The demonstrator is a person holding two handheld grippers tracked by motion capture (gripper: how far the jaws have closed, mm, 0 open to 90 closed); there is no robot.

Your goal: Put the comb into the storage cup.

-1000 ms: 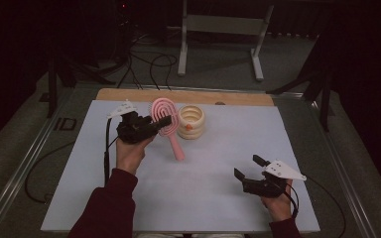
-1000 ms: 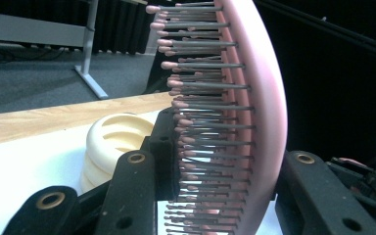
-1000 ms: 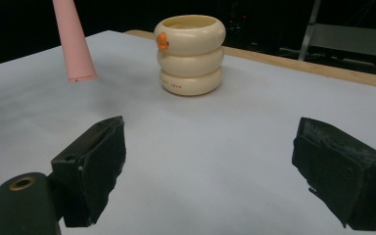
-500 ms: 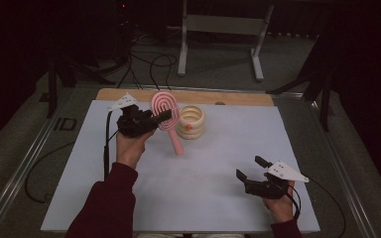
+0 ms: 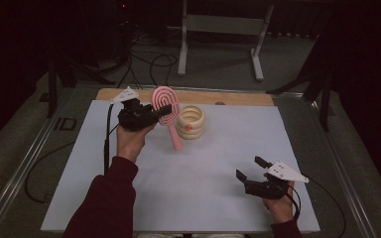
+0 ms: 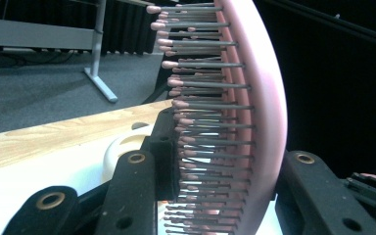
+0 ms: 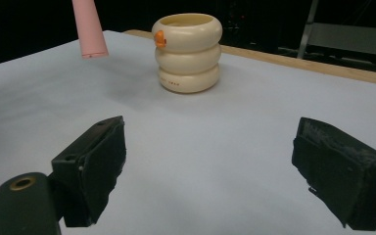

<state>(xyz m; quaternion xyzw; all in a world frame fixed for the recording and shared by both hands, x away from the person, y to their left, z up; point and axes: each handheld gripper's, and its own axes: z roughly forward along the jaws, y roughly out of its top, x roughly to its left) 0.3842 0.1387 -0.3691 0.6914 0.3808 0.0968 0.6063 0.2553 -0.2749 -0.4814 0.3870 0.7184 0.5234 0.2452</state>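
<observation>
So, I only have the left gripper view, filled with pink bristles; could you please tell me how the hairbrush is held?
Observer: The left gripper is shut on the pink hairbrush at its head, with the handle hanging down over the white mat.
Operator: Thanks. Is the handle touching anything?
Observer: In the right gripper view its tip hangs clear above the mat, beside the cream ringed cup.
Operator: And where is the other gripper, please?
Observer: The right gripper sits low at the mat's near right corner, jaws open and empty, facing the cup.
</observation>
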